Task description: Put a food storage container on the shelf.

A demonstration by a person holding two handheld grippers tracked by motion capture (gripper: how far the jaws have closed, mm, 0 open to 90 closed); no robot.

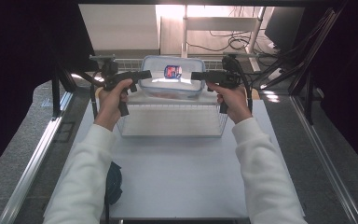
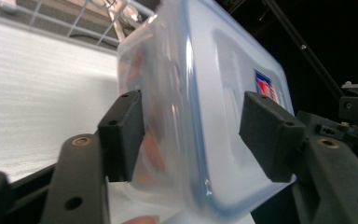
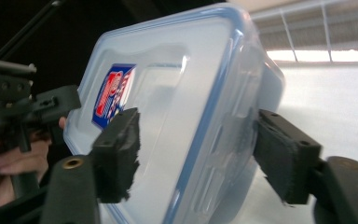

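High view: both tools, left (image 1: 145,74) and right (image 1: 196,75), clamp the clear blue-rimmed lidded plastic box (image 1: 171,74) above a wire basket (image 1: 170,122); contents unclear.

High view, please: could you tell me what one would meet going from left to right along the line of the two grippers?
Left hand → left black gripper → clear plastic container with blue-rimmed lid and red-and-blue label → right black gripper → right hand.
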